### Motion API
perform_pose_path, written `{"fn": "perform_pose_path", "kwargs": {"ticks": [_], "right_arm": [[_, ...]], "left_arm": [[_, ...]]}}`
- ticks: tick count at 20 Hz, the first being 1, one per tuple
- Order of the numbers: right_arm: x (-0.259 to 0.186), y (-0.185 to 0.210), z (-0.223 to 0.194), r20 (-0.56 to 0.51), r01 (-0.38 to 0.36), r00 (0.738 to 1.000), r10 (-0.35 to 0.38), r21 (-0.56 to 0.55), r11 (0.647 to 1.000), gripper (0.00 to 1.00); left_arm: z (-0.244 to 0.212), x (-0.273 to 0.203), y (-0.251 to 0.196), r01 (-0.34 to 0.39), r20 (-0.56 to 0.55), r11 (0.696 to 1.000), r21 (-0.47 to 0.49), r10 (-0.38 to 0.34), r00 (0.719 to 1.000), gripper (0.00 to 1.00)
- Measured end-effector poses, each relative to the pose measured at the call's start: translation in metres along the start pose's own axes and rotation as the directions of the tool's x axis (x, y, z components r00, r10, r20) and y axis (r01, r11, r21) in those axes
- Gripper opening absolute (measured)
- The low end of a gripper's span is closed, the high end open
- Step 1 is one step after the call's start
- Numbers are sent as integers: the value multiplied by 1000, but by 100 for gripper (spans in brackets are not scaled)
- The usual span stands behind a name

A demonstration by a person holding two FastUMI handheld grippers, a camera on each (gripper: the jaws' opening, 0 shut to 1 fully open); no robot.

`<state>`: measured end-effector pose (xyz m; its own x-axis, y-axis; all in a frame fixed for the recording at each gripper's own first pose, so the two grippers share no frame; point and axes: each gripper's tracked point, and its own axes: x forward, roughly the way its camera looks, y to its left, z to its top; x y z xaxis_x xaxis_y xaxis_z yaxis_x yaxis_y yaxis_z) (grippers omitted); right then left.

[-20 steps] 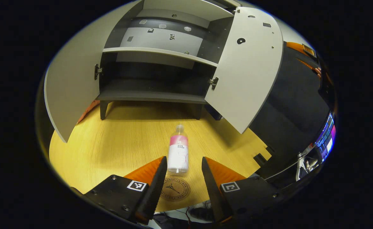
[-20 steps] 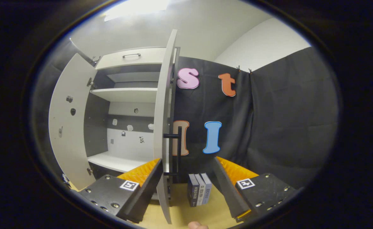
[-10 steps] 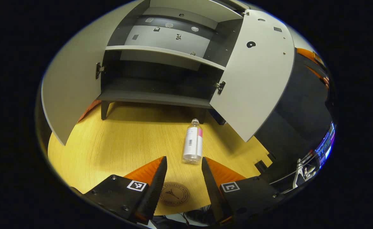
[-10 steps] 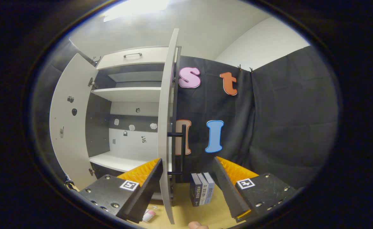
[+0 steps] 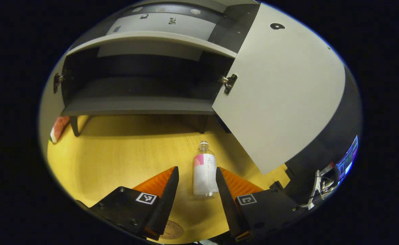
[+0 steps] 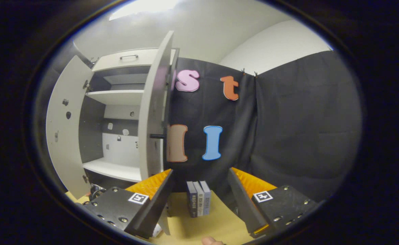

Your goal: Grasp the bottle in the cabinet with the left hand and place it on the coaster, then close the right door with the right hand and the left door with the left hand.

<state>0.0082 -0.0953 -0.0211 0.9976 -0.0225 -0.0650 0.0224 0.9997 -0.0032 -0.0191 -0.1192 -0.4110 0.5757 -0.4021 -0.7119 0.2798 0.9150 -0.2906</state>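
Observation:
A clear bottle (image 5: pixel 204 172) with a pink and white label rests on the wooden table (image 5: pixel 118 160), cap toward the cabinet; it looks to be lying on its side. It sits between the fingers of my open left gripper (image 5: pixel 196 169), close to the right finger, with a gap on the left. The round brown coaster (image 5: pixel 172 230) peeks out behind the left finger, nearer than the bottle. The cabinet (image 5: pixel 138 102) stands open, its right door (image 5: pixel 281 92) swung out. My right gripper (image 6: pixel 200 170) is open and holds nothing, just right of that door (image 6: pixel 153 126) and its handle (image 6: pixel 157 136).
The left door (image 6: pixel 62 126) is also swung wide. Three upright books (image 6: pixel 198 203) stand on the table ahead of the right gripper. A red and white object (image 5: pixel 58 127) lies by the cabinet's left leg. A lit screen (image 5: pixel 347 160) glows off the table's right.
The bottle left the coaster's edge and turned over toward the cabinet. My left gripper followed it forward, so the bottle now sits between its fingers. The right gripper shifted right of the door.

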Motion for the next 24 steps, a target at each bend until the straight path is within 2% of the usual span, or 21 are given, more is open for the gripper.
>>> {"fn": "perform_pose_path", "kwargs": {"ticks": [1,5,10,14,15,16,18,19,20,22,24], "right_arm": [[1,-12,-2,-7,19,1000,-19,-5,1000,94],[4,-50,-7,-28,73,997,-74,-42,996,96],[14,-76,-12,-46,98,994,-102,-87,991,96],[23,-75,-18,-60,85,994,-92,-107,991,96],[23,-72,-18,-60,77,995,-84,-106,991,96],[23,-71,-19,-60,69,995,-76,-106,992,96],[22,-64,-20,-59,57,996,-64,-111,992,96],[21,-60,-20,-58,53,997,-59,-111,992,96],[21,-57,-20,-57,51,997,-57,-108,993,96],[19,-56,-21,-59,54,996,-60,-96,994,99],[18,-57,-24,-66,61,996,-67,-91,994,96]], "left_arm": [[-4,14,-7,13,-24,1000,-13,-14,1000,71],[-29,55,-23,20,-106,998,-51,-25,994,71],[-47,88,-27,-18,-161,996,-84,4,987,71],[-50,91,-33,-11,-158,993,-120,-8,987,71],[-50,91,-30,-24,-158,994,-111,6,987,65],[-48,89,-26,-39,-152,994,-100,23,988,74],[-44,82,-9,-81,-143,994,-70,71,987,74],[-44,75,1,-106,-148,993,-59,96,984,79],[-43,69,9,-110,-155,992,-60,100,983,71],[-40,64,18,-109,-155,991,-81,96,983,71],[-37,65,21,-107,-173,989,-106,88,981,71]]}}
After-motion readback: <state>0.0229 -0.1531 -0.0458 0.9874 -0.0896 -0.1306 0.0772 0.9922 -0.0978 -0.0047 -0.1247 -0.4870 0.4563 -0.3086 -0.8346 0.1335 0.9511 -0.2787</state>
